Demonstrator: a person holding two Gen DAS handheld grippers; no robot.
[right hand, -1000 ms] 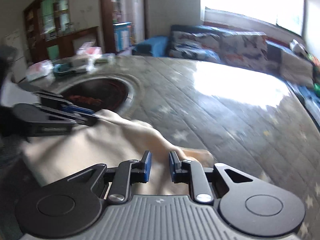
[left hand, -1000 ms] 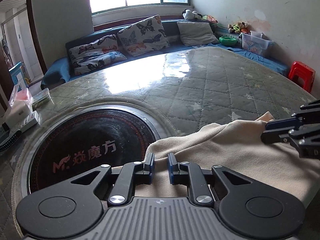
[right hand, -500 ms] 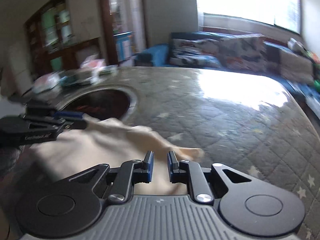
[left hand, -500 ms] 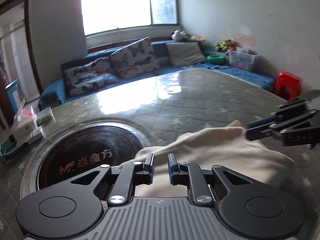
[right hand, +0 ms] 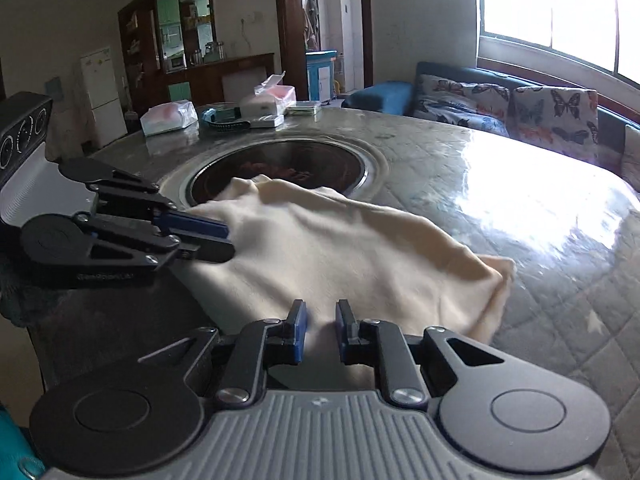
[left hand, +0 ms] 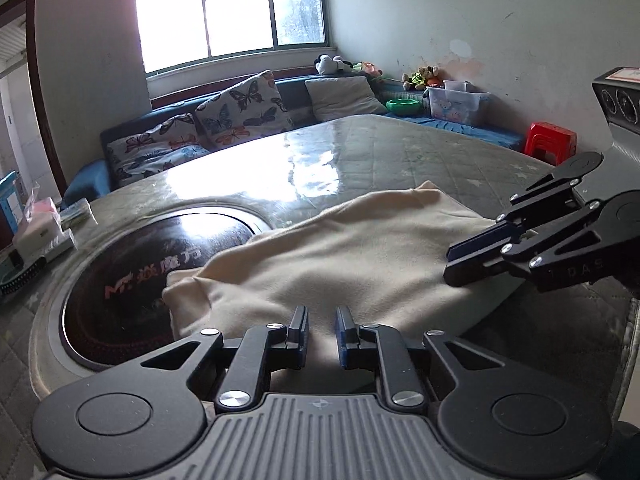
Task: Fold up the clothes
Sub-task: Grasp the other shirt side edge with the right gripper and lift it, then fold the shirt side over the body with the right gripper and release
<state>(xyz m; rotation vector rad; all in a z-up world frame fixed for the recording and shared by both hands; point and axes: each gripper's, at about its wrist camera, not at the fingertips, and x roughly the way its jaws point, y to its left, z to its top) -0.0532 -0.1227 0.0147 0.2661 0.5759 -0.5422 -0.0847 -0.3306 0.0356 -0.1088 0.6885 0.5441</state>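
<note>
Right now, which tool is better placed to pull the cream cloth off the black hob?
Left, probably. The left tool grips the cloth near the end overlapping the hob; the right tool holds the opposite side, farther from it.

Soft matt cream cloth [left hand: 340,256] lies on a glossy quilted table cover [left hand: 400,160].

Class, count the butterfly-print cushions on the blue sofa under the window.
2: one butterfly cushion propped upright against the sofa back, the other butterfly cushion lying lower to its left. Others may sit outside the view.
</note>
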